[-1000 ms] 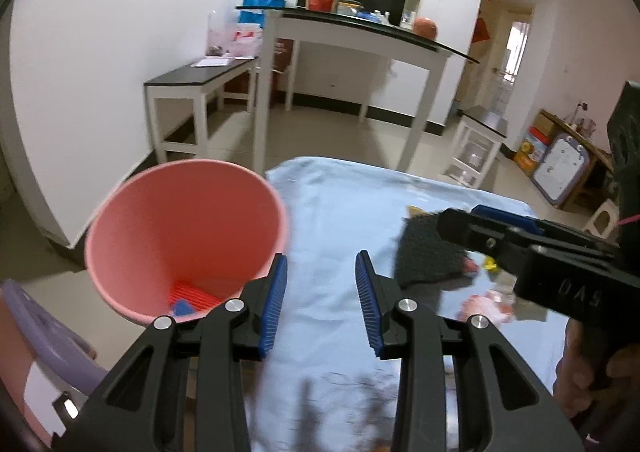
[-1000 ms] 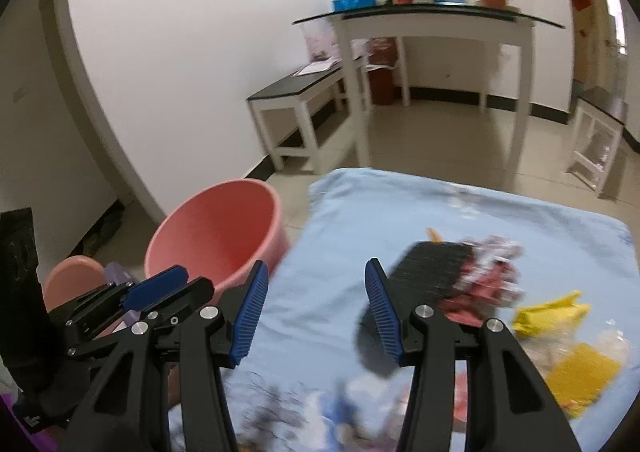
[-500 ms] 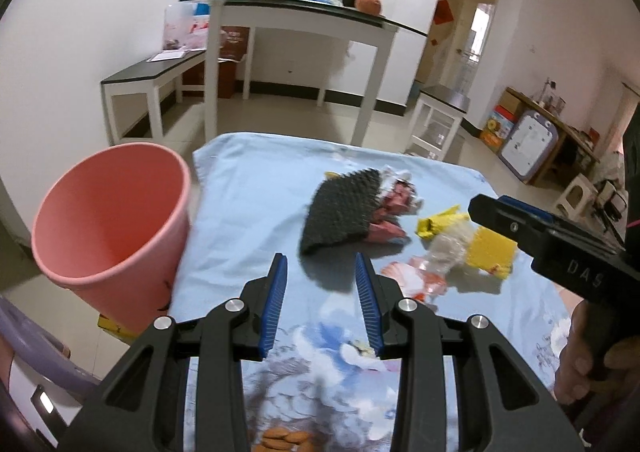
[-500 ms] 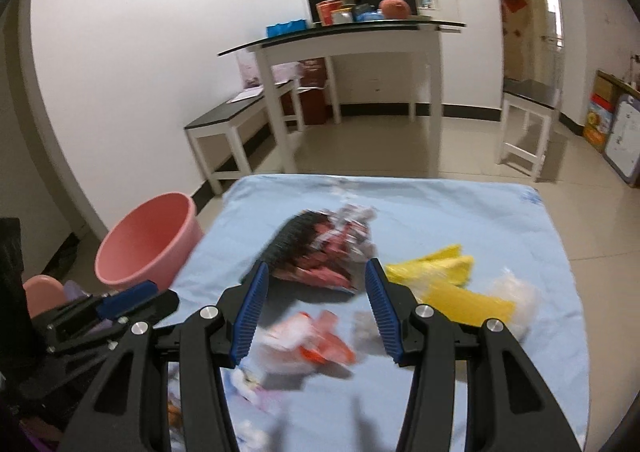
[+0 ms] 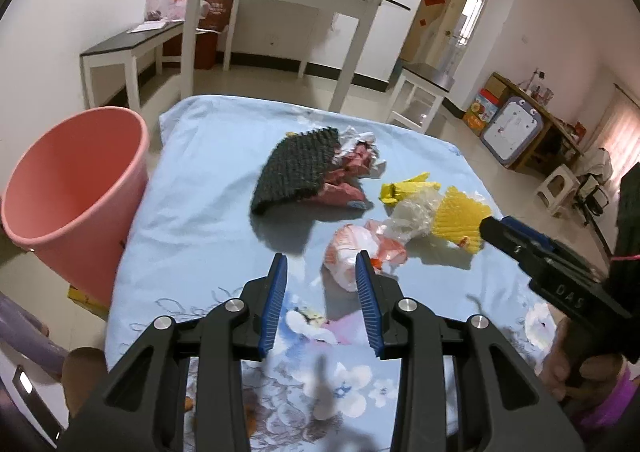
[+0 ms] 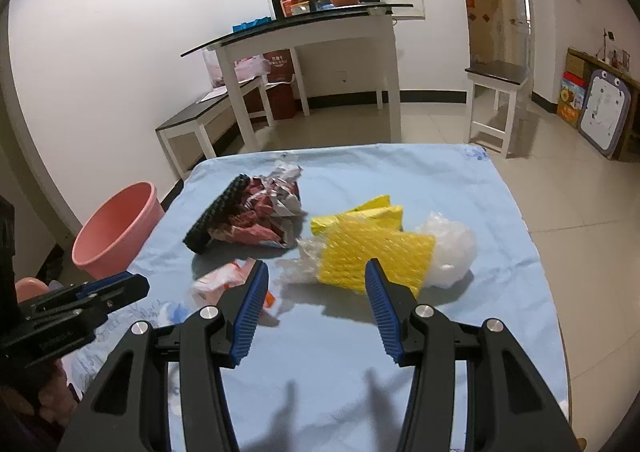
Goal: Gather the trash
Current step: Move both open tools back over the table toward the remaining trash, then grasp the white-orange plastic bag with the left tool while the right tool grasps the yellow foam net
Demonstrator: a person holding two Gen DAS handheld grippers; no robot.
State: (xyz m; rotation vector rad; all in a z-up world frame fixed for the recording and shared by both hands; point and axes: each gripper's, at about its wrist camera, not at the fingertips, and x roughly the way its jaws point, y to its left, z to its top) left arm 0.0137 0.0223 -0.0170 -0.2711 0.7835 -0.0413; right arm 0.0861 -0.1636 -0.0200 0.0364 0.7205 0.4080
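Pale blue floral cloth [image 5: 208,212] covers the table before me. Trash lies in a loose cluster at its centre: black studded mat [image 5: 298,170] against crumpled red wrappers [image 6: 266,218], yellow bubble wrap [image 6: 372,252] beside clear plastic [image 6: 450,252], red-and-white bag [image 5: 354,248] nearest. Pink bucket [image 5: 74,192] stands off the table's left edge. My left gripper [image 5: 322,300] and right gripper [image 6: 316,308] hover with fingers apart, nothing between them.

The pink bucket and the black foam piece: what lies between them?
Only bare blue cloth separates the pink bucket from the black foam piece, seen in the left wrist view.
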